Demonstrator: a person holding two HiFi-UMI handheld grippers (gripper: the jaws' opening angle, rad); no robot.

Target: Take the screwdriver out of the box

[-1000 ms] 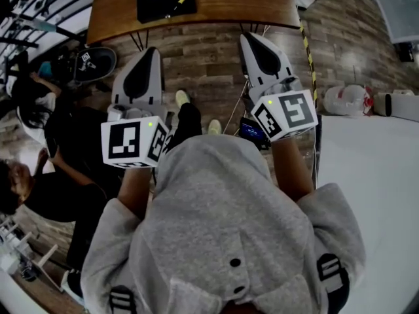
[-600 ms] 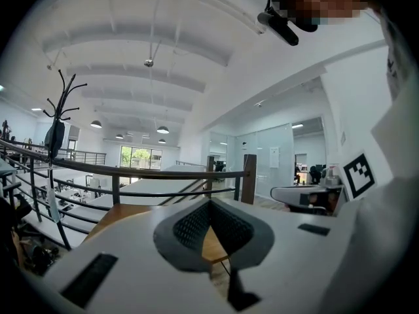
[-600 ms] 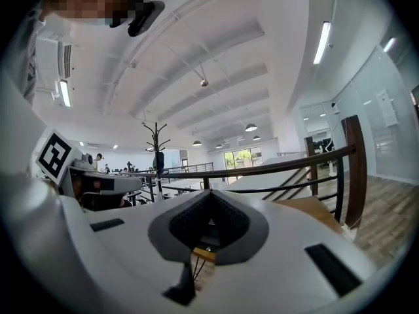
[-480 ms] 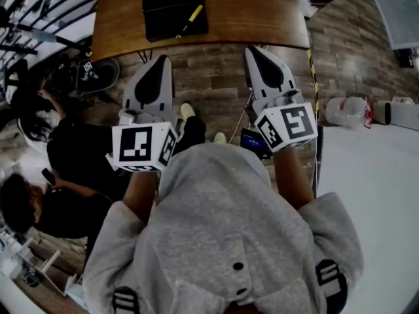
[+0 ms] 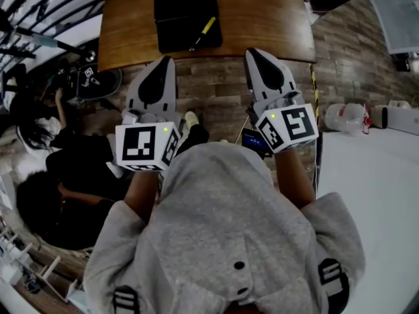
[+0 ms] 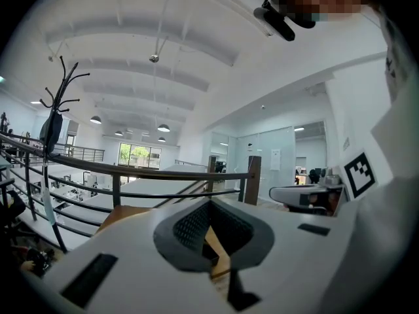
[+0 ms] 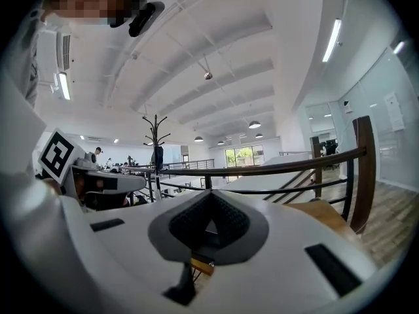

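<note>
A black box (image 5: pixel 183 18) lies on a wooden table (image 5: pixel 275 18) at the top of the head view. A yellow-handled screwdriver (image 5: pixel 205 28) rests slanted in the box's right part. My left gripper (image 5: pixel 161 63) and right gripper (image 5: pixel 253 52) are held side by side in front of the person's grey hoodie, short of the table's near edge. Both point toward the table, jaws closed together and holding nothing. In the left gripper view the left gripper (image 6: pixel 209 205) shows its tips meeting; the right gripper (image 7: pixel 209 198) looks the same in its own view.
Two people (image 5: pixel 46 175) sit low at the left. A railing (image 5: pixel 39 18) runs at the upper left. A white platform (image 5: pixel 370 175) fills the right, with white jugs (image 5: pixel 347 100) beside it. Wood floor (image 5: pixel 209 90) lies below the grippers.
The table with the box and screwdriver has slid down the head view, closer to both grippers. Both grippers keep the same closed pose.
</note>
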